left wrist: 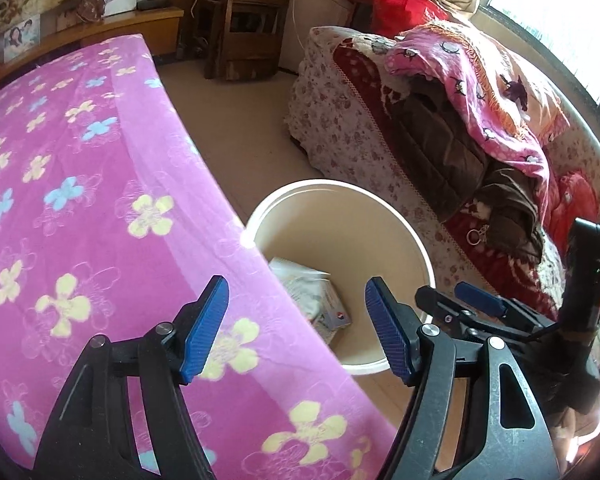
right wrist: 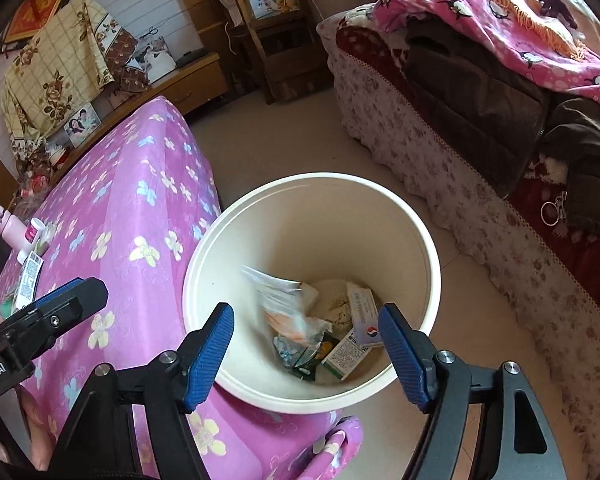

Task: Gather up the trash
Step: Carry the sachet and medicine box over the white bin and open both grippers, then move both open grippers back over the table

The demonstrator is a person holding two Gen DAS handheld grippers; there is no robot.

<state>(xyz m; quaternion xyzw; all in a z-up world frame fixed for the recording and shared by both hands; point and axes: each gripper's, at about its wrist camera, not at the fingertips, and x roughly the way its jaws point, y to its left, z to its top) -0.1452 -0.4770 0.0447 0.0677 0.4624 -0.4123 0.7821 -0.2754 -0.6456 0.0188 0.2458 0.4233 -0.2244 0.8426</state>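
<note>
Both grippers — right gripper [right wrist: 306,354] and left gripper [left wrist: 296,332] — gape wide and empty over the bin [right wrist: 420,232], remaining litter [right wrist: 30,276] lying leftward, nearer the left.

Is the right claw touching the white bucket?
Apart. The right wrist view shows the right claw open above the white bucket, with neither blue finger meeting the rim.

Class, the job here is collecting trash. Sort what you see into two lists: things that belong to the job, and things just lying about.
Belongs to the job:
white bin
wrappers and small boxes in the bin
right tool, open above the bin
left tool, open

Just lying about:
pink bottle on the flowered cover
key ring on the sofa
pink blanket
</note>
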